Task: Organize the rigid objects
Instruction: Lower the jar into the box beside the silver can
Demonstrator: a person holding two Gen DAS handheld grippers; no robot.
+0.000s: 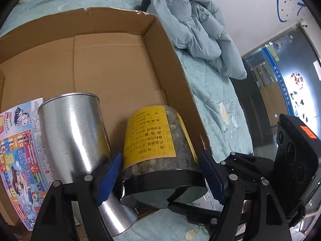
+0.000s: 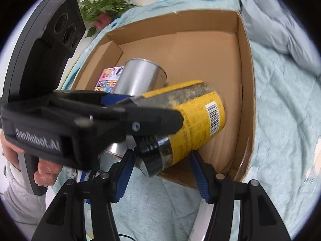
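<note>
Bed (image 1: 216,92): covered in a pale blue quilt; it carries everything, with a crumpled blue jacket (image 1: 200,30) lying beside the box.
Cardboard box (image 1: 112,64): open-topped and mostly bare inside; it appears to be the collecting place for the rigid objects.
Printed carton (image 1: 22,150): colourful, lying against the box's left side.
Metal tin (image 1: 74,132): plain silver cylinder, standing inside the box, next to the carton.
Jar (image 1: 154,138): yellow label, black lid; it leans over the box's near wall, bottom inside, lid toward the cameras, just beside the tin, probably being lowered in.
Left hand-held gripper (image 1: 160,178): blue pads either side of the jar's lid; whether they press on it cannot be told.
Right hand-held gripper (image 2: 160,174): jaws spread, empty, hovering just below the jar's lid without touching.
Person's hand (image 2: 40,164): wrapped round the left gripper's handle.
</note>
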